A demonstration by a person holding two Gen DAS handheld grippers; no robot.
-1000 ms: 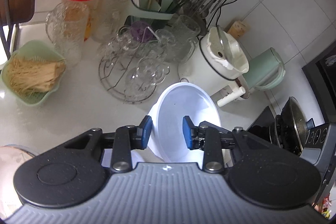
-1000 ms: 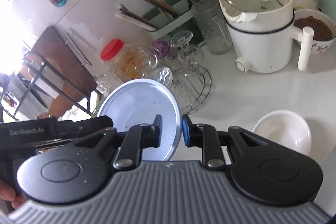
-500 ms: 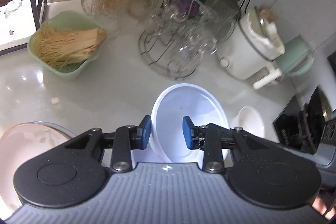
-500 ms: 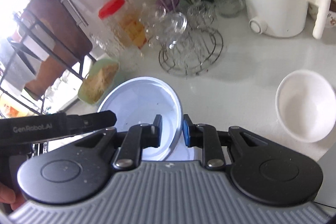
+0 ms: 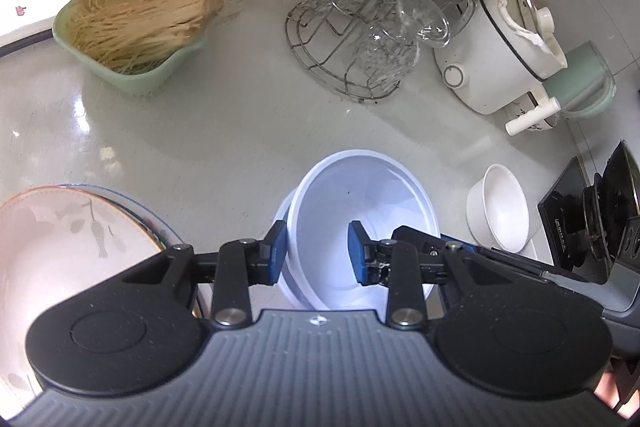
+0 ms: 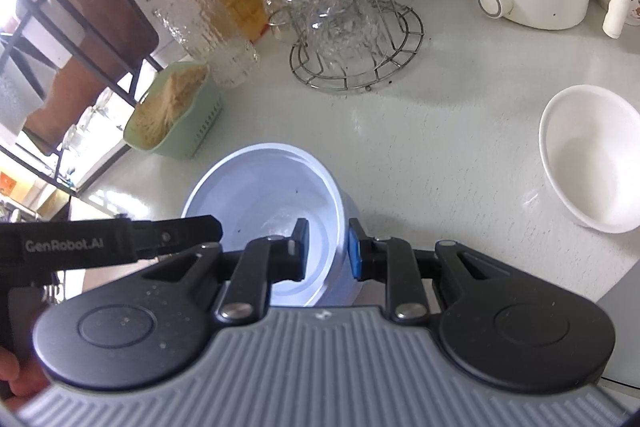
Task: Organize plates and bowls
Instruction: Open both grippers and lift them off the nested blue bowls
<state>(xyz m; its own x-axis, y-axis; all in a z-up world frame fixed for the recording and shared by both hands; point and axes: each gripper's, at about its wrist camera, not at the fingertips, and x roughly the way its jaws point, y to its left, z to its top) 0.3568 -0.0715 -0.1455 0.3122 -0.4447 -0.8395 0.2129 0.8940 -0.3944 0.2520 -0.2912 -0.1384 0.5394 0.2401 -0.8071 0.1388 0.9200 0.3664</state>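
A pale blue bowl (image 5: 360, 211) sits low over the white counter, held from both sides. My left gripper (image 5: 316, 253) grips its left rim, one pad outside and one inside. My right gripper (image 6: 325, 249) is shut on its right rim, also in the right wrist view (image 6: 260, 195). A small white bowl (image 5: 500, 211) stands on the counter to the right; it also shows in the right wrist view (image 6: 588, 159). A stack of floral plates (image 5: 52, 247) lies at the left.
A green basket of dry noodles (image 5: 132, 23) sits at the back left. A wire rack of upturned glasses (image 5: 372, 27) and a white electric pot (image 5: 504, 43) stand behind. A black stove (image 5: 600, 211) is at the right edge.
Both grippers have carried the blue bowl down and toward the near counter. The plate stack and the white bowl have come into view.
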